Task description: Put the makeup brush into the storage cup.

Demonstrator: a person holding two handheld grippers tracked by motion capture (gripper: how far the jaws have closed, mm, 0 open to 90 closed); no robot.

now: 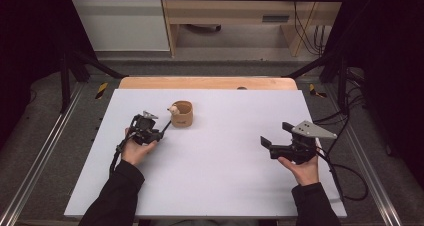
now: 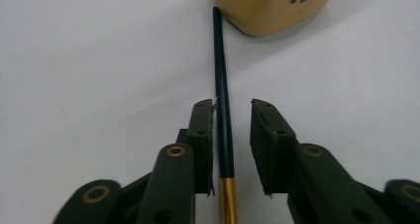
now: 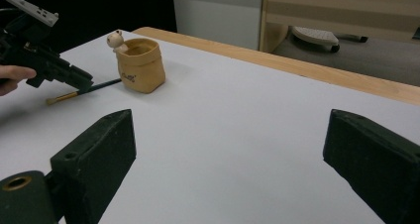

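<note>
Left gripper straddles the brush beside the pot, jaws parted, not yet pinching; right gripper idles wide open.

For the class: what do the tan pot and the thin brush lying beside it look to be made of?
Pot: probably matt glazed ceramic shaped like a sack, going by its smooth rounded walls. Brush: dark glossy handle, maybe lacquered wood, with a shiny gold band that looks like metal.
</note>
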